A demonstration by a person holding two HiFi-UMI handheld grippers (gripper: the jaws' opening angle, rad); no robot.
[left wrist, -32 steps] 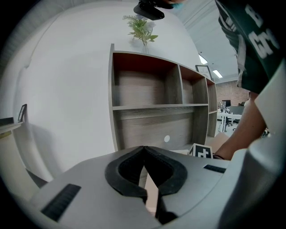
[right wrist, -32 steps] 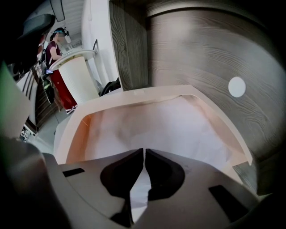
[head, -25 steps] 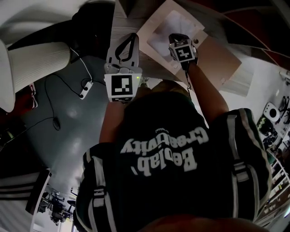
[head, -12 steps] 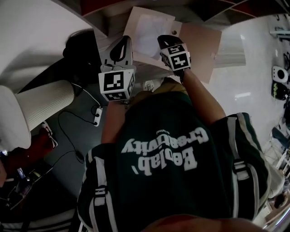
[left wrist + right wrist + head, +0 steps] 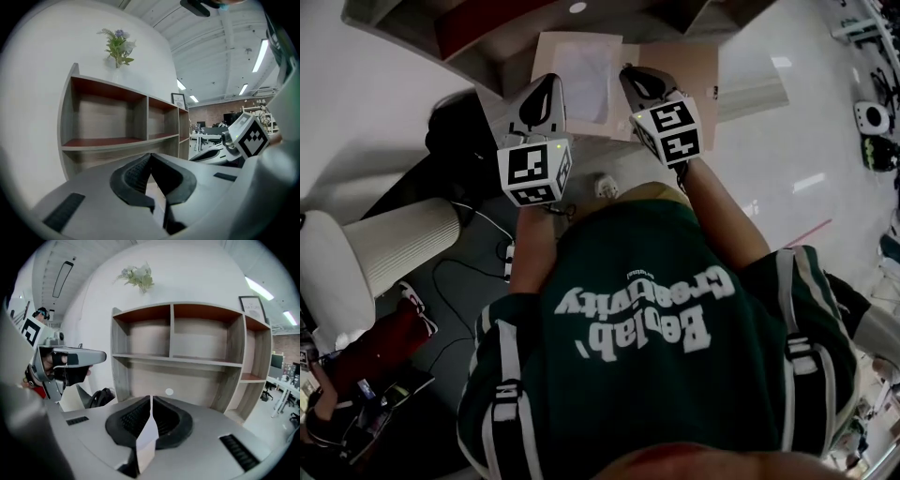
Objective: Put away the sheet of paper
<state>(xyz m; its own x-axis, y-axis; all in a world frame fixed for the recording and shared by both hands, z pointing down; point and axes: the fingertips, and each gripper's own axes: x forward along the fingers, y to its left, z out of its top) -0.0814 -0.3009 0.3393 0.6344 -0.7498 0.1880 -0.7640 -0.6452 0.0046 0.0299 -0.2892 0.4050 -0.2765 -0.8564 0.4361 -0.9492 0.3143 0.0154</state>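
The sheet of paper [image 5: 586,75], pale with a whiter middle, hangs spread between my two grippers in front of a wooden shelf unit [image 5: 487,37]. My left gripper [image 5: 546,92] grips its left edge and my right gripper [image 5: 636,80] its right edge. In the right gripper view the jaws are shut on the sheet's white edge [image 5: 147,437], with the shelf unit [image 5: 187,362] straight ahead. In the left gripper view the left gripper [image 5: 150,157] is shut too, and a pale strip of the sheet [image 5: 157,194] shows below the pads.
The shelf unit [image 5: 117,140] has open red-floored compartments, a vase of flowers [image 5: 117,44] and a framed picture [image 5: 178,100] on top. A tan surface [image 5: 689,80] lies right of the sheet. A white ribbed cylinder [image 5: 403,239], a black bag [image 5: 455,141] and cables [image 5: 506,258] are at the left.
Both grippers have carried the sheet round towards the shelf unit, which now lies straight ahead. The sheet hangs squarer between them. Both grips are unchanged.
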